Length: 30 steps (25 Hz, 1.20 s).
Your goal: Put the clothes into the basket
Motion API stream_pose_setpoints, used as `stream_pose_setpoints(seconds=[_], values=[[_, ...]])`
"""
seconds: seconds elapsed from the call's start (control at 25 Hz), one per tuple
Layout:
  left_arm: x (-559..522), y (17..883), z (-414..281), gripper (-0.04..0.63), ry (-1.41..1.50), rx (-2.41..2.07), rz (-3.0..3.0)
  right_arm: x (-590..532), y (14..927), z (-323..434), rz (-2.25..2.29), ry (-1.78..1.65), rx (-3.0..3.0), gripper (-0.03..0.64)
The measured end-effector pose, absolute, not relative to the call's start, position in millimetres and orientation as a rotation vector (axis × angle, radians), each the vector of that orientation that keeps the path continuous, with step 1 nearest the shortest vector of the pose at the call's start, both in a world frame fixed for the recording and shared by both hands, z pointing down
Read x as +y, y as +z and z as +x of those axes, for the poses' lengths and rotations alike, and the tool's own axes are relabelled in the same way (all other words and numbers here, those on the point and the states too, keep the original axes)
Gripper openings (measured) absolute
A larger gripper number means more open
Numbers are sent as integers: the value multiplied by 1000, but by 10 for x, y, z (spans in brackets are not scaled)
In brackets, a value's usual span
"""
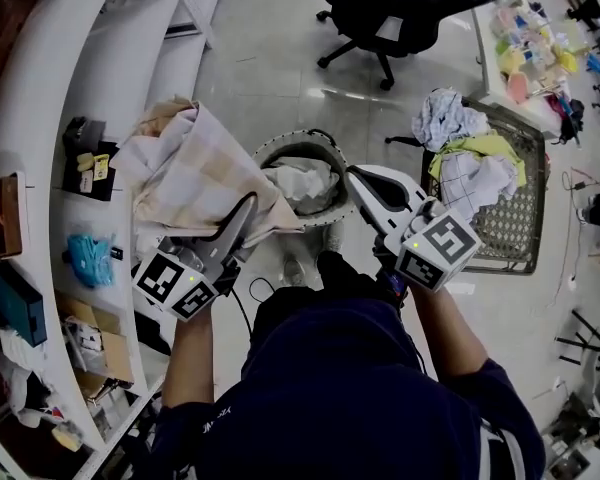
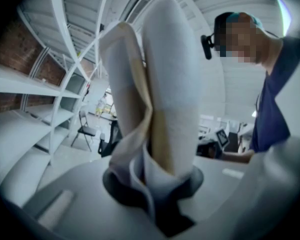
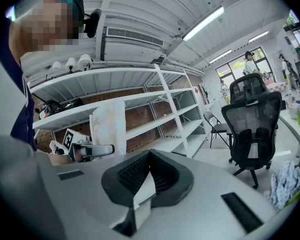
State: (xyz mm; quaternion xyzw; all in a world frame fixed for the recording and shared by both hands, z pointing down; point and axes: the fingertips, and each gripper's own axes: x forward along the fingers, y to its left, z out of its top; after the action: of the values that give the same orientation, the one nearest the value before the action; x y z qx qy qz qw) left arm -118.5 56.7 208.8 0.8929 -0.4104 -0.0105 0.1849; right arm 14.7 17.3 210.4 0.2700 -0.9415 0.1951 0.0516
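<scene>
Left gripper [image 2: 155, 186]: jaws clamped on cream-and-beige checked cloth [image 1: 195, 168], held up at the left rim of the round grey basket [image 1: 298, 144], not yet inside | right gripper [image 3: 149, 156]: closed, empty | basket holds a white garment [image 1: 305, 183] | white, grey and yellow clothes heap [image 1: 470, 153] on dark mesh rack [image 1: 510, 218] left to move; judged partly done

The cloth [image 1: 200, 173] covers part of the basket [image 1: 302, 148] rim.

Lab w/ shelving [image 1: 40, 118], office chair [image 1: 400, 8]
</scene>
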Motion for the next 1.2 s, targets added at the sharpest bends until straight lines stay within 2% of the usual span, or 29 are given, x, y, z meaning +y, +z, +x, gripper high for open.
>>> stream_pose_setpoints(seconds=[0.68,1.2], values=[[-28,3055,-713,78,145,-1146,2319,-523,3059,473,701,807,-2769,6],[-309,4124,-725,77,230,-946,2209,-646,3884,401,821,925,-2606,6]])
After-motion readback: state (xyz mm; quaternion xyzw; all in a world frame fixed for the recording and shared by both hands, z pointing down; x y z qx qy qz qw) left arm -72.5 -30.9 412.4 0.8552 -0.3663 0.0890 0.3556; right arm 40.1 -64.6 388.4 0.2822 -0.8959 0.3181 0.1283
